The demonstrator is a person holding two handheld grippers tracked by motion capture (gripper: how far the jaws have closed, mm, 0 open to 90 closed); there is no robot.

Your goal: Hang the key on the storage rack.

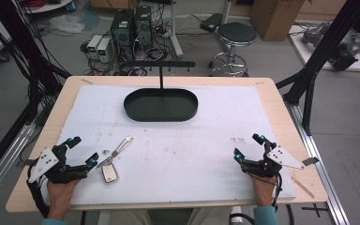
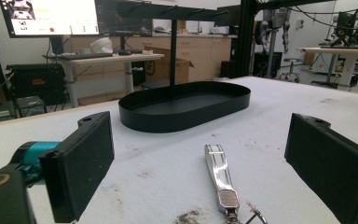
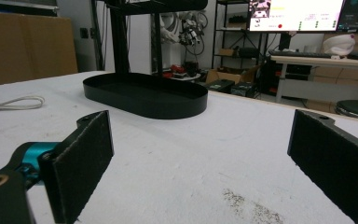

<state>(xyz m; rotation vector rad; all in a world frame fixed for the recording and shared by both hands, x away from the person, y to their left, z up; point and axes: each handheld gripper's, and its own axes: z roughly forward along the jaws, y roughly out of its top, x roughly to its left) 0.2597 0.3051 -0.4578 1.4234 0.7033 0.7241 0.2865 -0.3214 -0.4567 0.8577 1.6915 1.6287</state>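
- Two forearms are entering the high view from the bottom edge, each hand gripping a two-jaw tool over a white mat point(image 1: 178, 154) that is covering a wooden table point(image 1: 281, 101).
- Lying on the mat at near left is a keyring set: a slim silver strap fob point(image 1: 122, 146) and a small rectangular silver tag point(image 1: 109, 173), joined by a ring; in the left gripper view the fob point(image 2: 221, 177) is resting on the mat between the two black jaws, untouched by either.
- The left gripper point(image 1: 83, 150) is sitting just beside the keyring with its jaws spread wide and nothing between them; the person's left hand point(image 1: 62, 190) is holding it from behind.
- The right gripper point(image 1: 249, 146) is resting at the mat's near right, well apart from the keyring, jaws likewise standing wide and holding nothing; the right hand point(image 1: 264, 187) is grasping it.
- A black oval tray point(image 1: 161, 105) is sitting at the far middle of the mat, with a thin black post rising from it to a crossbar point(image 1: 159, 64).
- A looped pale cord point(image 3: 14, 103) is lying on the mat at the left of the right gripper view.
- Beyond the table, a round black stool point(image 1: 236, 34) and computer towers point(image 1: 131, 26) are standing on the grey floor.
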